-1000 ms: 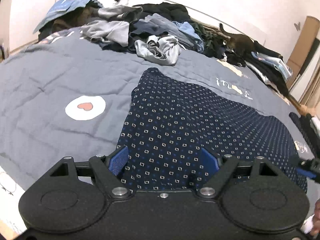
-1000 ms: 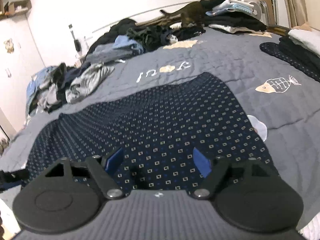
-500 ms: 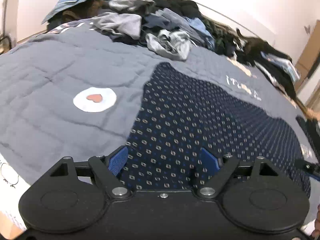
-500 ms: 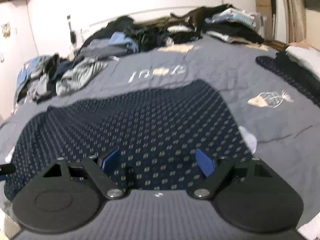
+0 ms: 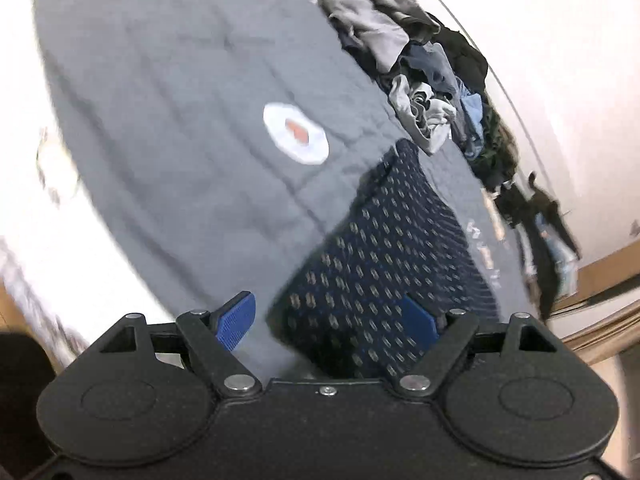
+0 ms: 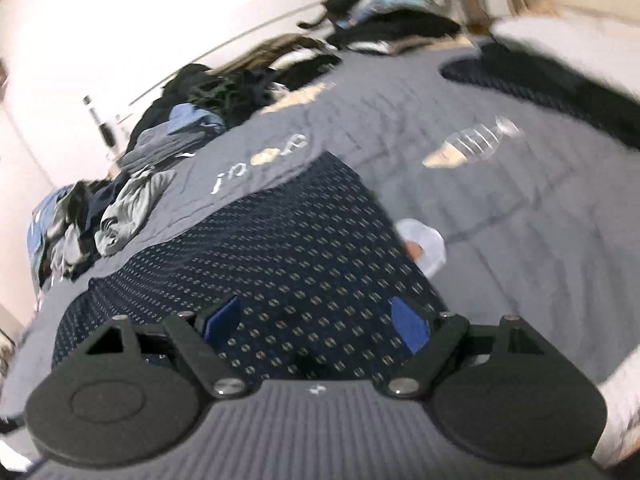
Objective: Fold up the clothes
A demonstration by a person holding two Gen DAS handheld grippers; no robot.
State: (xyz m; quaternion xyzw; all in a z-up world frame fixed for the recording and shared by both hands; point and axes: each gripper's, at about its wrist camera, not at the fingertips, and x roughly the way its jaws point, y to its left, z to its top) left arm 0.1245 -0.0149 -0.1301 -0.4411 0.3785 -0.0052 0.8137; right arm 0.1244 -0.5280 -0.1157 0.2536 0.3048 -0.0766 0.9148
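A navy garment with a small square pattern (image 5: 392, 264) lies spread flat on the grey quilt (image 5: 180, 140); it also shows in the right wrist view (image 6: 288, 248). My left gripper (image 5: 326, 320) is open over the garment's near left corner, with the left blue pad (image 5: 236, 318) over the quilt and the right pad on the cloth. My right gripper (image 6: 316, 322) is open low over the garment's near right part, both blue pads above the fabric. Neither holds anything.
A heap of unfolded clothes (image 5: 424, 72) runs along the far side of the bed by the white wall, seen also in the right wrist view (image 6: 132, 200). Dark folded clothes (image 6: 540, 76) lie at the right. The bed's near edge (image 5: 80, 240) is at the left.
Both grippers have tilted and swung outward; the left one has shifted left to the garment's corner, the right one toward its right edge. Both remain open. The garment has not moved.
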